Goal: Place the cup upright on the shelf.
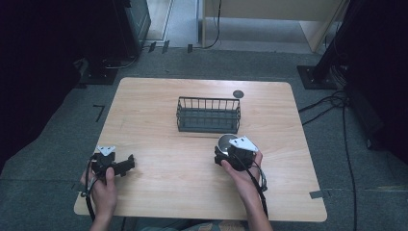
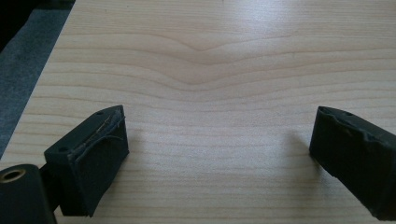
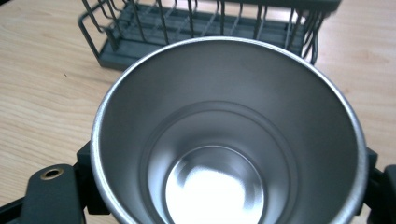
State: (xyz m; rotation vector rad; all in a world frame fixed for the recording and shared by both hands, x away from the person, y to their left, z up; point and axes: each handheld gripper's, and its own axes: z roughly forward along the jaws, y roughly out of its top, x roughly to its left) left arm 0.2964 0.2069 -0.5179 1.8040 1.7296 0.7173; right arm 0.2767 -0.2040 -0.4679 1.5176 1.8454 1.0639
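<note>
The wooden counter (image 1: 159, 139) is carrying a dark wire basket (image 1: 208, 114) near its middle, and the basket is standing empty as far as the high view shows. Just in front of it, on the person's right, a steel cup (image 3: 224, 135) is sitting upright with its mouth open to the right gripper view.

Judging from this, the step in hand is the pick-up of the cup, with the basket as the likely place for it. The next move is calling for a lift high enough to clear the basket's near rail, then a short carry forward and a gentle lowering inside, keeping the cup upright.

The right claw (image 1: 230, 153) is clamping the cup: its black jaws are pressing against the cup's sides, low down, at either edge of the right gripper view. The smooth, tapered wall could be slipping if the hold is slack.

The left claw (image 2: 219, 154) is resting on the counter near the person's left edge, jaws spread wide, with only bare wood between them.
</note>
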